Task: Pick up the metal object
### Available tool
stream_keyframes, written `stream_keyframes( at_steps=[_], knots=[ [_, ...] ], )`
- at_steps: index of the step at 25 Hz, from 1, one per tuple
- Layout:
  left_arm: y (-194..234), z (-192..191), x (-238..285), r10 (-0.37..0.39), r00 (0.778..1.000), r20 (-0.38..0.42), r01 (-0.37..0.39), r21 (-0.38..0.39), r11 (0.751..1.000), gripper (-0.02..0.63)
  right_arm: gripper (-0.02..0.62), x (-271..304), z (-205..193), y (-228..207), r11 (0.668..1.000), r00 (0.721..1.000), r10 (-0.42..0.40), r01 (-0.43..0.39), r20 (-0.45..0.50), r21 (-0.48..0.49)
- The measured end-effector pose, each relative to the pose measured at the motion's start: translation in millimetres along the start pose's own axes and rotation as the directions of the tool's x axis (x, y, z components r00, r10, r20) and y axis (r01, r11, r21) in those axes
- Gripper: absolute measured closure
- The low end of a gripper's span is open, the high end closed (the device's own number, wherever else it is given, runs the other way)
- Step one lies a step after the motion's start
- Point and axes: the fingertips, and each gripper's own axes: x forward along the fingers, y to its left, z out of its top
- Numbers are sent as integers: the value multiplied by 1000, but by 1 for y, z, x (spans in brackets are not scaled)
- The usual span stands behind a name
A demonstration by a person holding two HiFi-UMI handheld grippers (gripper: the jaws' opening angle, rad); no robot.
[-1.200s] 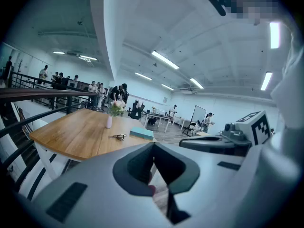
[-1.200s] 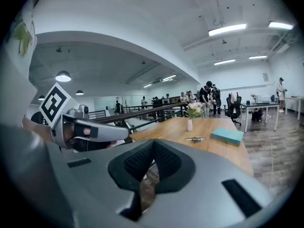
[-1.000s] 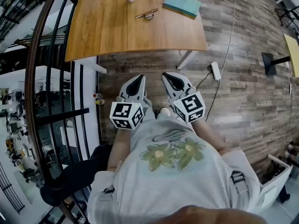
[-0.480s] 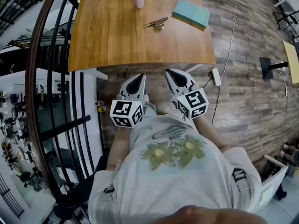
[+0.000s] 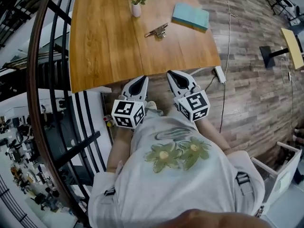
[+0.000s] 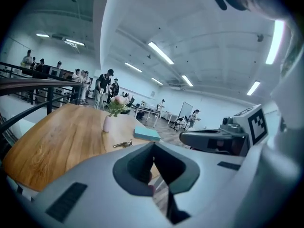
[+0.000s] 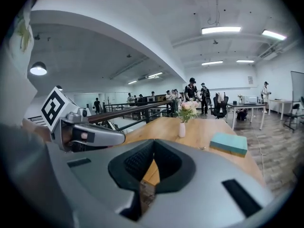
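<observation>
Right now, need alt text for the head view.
Seen from above, a person holds the left gripper and right gripper side by side at the near edge of a wooden table, neither touching anything on it. Farther across the table lie a metal object, a teal book and a vase of flowers; a dark railing curves at left.

1. Left gripper (image 5: pixel 139 81) and right gripper (image 5: pixel 175 77) sit side by side at the table's (image 5: pixel 104 37) near edge.
2. Ahead of both, well apart, the metal object (image 5: pixel 157 31) lies on the table.
3. Beyond it, slightly left, there's the vase (image 5: pixel 136 9); the book (image 5: pixel 190 17) lies ahead-right of the right gripper.
4. Railing (image 5: pixel 45 80) left of the left gripper, power strip (image 5: pixel 219 73) on the floor to the right.
</observation>
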Motion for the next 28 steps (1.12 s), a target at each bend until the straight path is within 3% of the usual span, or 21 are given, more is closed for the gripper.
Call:
stream_keyframes(
  at_steps=[12,28],
  knots=[
    [11,9,45,-65,997,-45,65,2,998,592,537,26,-1,-29,999,999,-34,34,-37,17],
    [75,48,115,-13,997,-74,12,-14,1000,592,496,114,13,-102,1000,995,-4,6,-97,21]
  ],
)
